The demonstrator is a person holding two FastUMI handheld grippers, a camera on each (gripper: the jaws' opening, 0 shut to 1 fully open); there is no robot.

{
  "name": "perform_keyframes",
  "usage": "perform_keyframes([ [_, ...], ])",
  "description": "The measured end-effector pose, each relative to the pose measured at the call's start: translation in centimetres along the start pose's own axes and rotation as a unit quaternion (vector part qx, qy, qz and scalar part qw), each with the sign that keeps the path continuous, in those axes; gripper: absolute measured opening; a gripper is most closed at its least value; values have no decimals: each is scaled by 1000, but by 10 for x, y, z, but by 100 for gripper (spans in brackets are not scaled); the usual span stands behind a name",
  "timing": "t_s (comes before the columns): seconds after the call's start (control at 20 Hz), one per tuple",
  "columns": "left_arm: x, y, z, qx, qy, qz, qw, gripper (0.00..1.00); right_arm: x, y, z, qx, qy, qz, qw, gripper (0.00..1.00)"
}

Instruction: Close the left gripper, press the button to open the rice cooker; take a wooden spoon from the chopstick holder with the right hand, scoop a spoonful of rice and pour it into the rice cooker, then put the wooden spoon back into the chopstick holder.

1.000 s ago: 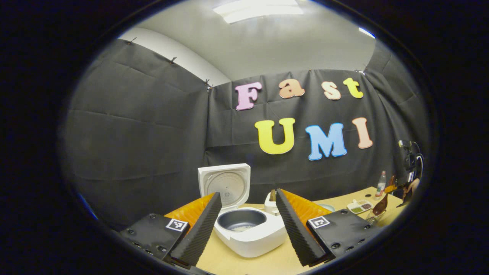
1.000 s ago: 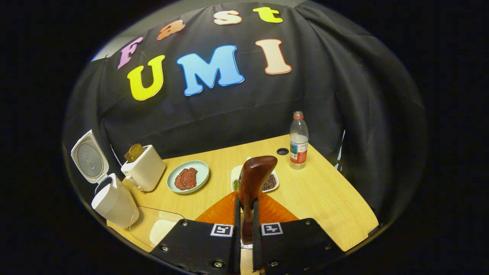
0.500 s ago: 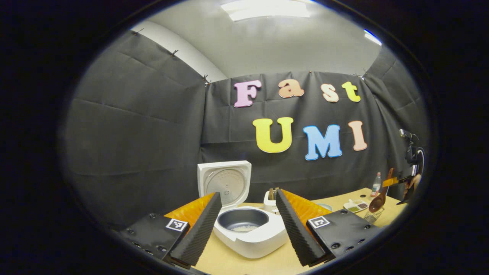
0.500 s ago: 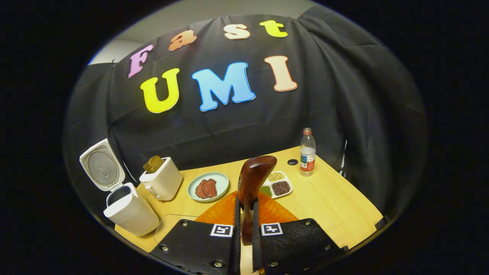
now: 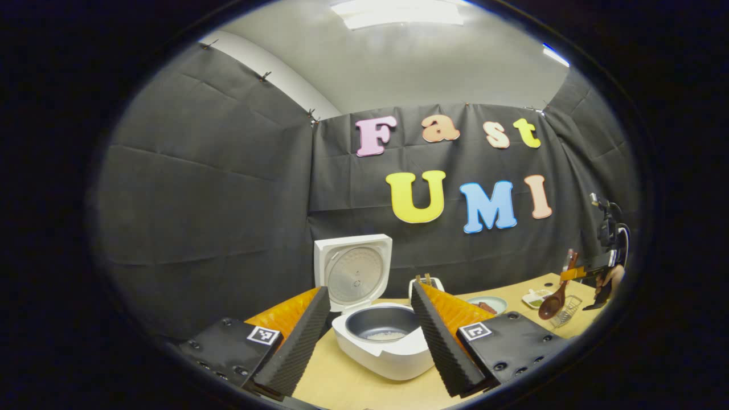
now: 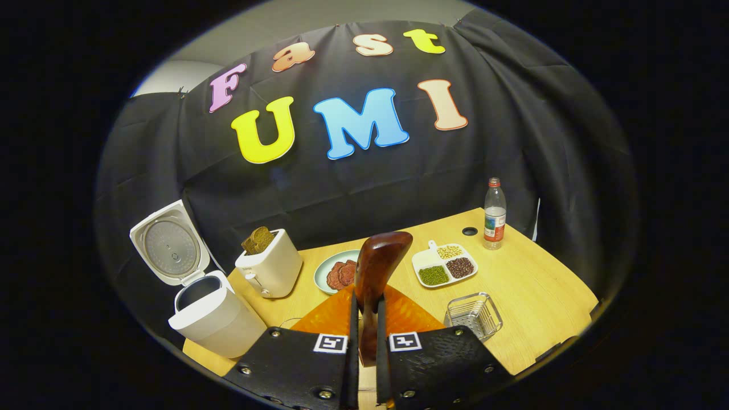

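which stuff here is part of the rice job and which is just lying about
Job things: rice cooker, lid open; wooden spoon clamped in the right tool; wire holder.

Lying about: toaster, plate of meat, divided bean dish, water bottle.

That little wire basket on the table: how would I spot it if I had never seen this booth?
Start at the wooden table. Just right of the right gripper, which holds the wooden spoon, stands the small wire basket, nearer than the divided dish. Unlike the solid white neighbours, it is see-through mesh.
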State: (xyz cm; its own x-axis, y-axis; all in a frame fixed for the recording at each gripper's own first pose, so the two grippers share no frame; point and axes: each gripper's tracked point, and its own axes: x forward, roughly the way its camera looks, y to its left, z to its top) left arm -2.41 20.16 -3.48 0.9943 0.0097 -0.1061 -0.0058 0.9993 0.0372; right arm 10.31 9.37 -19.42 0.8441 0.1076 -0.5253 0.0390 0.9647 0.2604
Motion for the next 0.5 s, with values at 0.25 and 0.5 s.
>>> perform_keyframes([
  [0.25,-6,26,-8,8,14,18,1000,93,21,9,-27,-35,9,-16,999,13],
  [0.5,-10,43,-15,27,28,28,999,100,47,17,-57,-98,16,-34,994,13],
])
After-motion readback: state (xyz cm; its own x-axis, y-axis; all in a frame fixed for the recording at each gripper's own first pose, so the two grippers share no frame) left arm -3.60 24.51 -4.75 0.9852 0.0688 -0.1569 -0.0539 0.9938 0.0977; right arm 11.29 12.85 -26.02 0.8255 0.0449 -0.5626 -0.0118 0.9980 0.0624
